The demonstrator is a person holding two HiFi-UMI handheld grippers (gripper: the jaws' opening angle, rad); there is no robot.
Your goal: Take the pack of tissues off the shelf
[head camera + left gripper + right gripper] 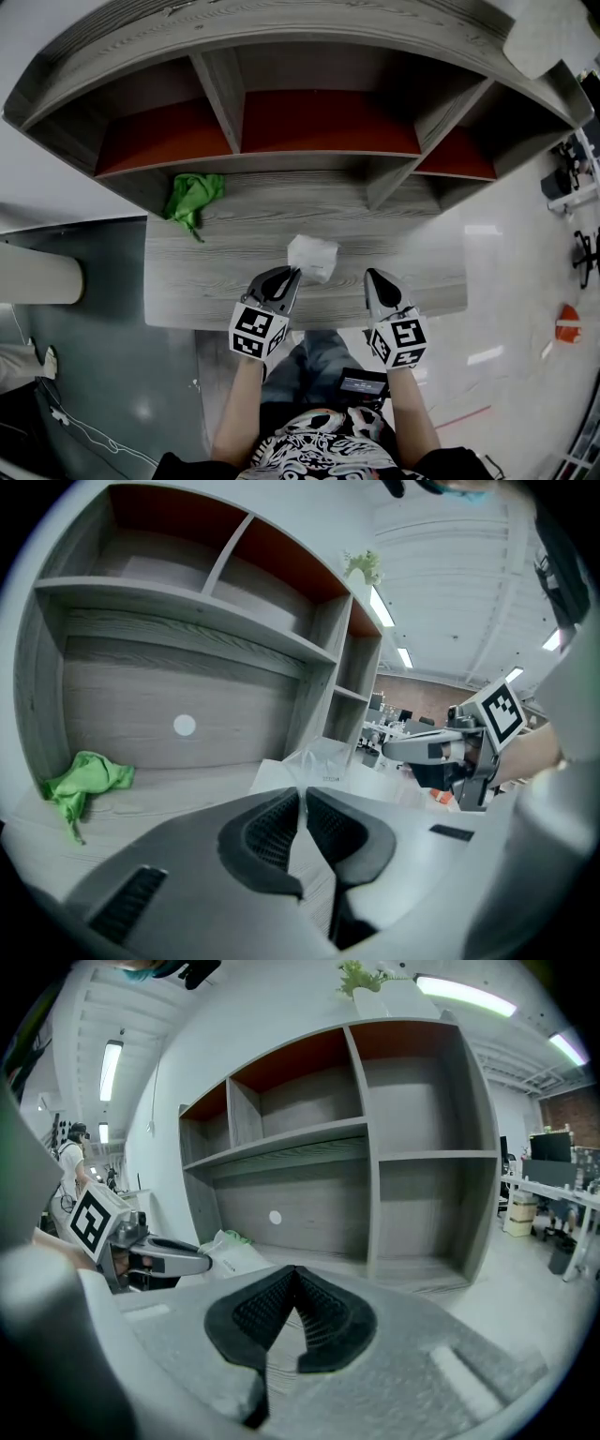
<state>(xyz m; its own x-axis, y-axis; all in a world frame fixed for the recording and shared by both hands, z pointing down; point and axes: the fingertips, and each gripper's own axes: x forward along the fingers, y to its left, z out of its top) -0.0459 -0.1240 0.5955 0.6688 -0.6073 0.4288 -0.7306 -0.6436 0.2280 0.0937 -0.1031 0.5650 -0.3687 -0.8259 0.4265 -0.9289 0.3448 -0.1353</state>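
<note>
The pack of tissues [312, 256] is white in a clear wrapper and lies over the front part of the grey wooden shelf board [216, 272]. My left gripper [292, 273] meets its near left corner and is shut on the wrapper's edge. In the left gripper view the pack [323, 766] sits just beyond the closed jaws [303, 794], with a thin strip of film pinched between them. My right gripper [372, 275] hovers to the right of the pack, apart from it. It is shut with nothing in it [295, 1271]. The right gripper view shows the pack [225, 1251] at its left.
A crumpled green cloth [192, 199] lies at the back left of the board, under the upper cubbies [328, 122] with red back panels. An upright divider [389, 183] stands behind the right gripper. The board's front edge [309, 323] is right under both grippers.
</note>
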